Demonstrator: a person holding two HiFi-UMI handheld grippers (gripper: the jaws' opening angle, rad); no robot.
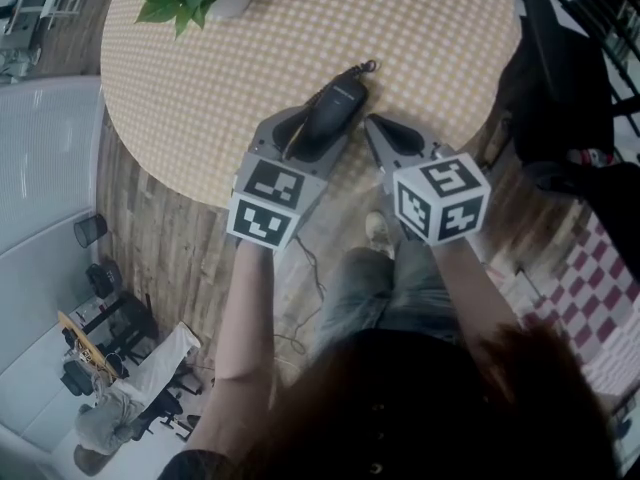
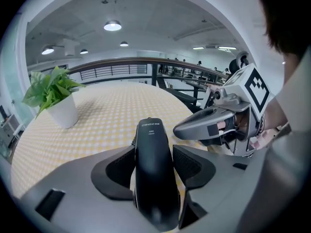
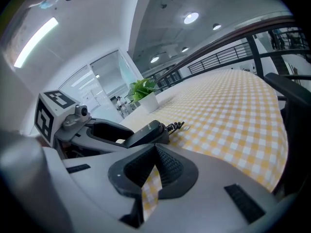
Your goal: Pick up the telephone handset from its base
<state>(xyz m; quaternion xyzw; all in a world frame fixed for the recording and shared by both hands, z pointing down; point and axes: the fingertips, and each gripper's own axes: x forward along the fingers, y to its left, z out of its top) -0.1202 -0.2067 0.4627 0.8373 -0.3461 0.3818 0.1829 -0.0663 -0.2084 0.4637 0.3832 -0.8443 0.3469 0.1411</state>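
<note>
In the head view we see the left claw [image 1: 320, 133] clamped on the black plastic telephone handset [image 1: 338, 103], over the near edge of the round bench with yellow checked cloth [image 1: 430, 38]; the right claw [image 1: 373, 124] is just beside. In the left gripper view both pads [image 2: 121, 166] press the handset's sides. In the right gripper view the right claw's tips are together, empty.

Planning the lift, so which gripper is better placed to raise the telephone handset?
Left. The left gripper has the handset clamped between its jaws; the right gripper sits shut and empty beside it.
</note>
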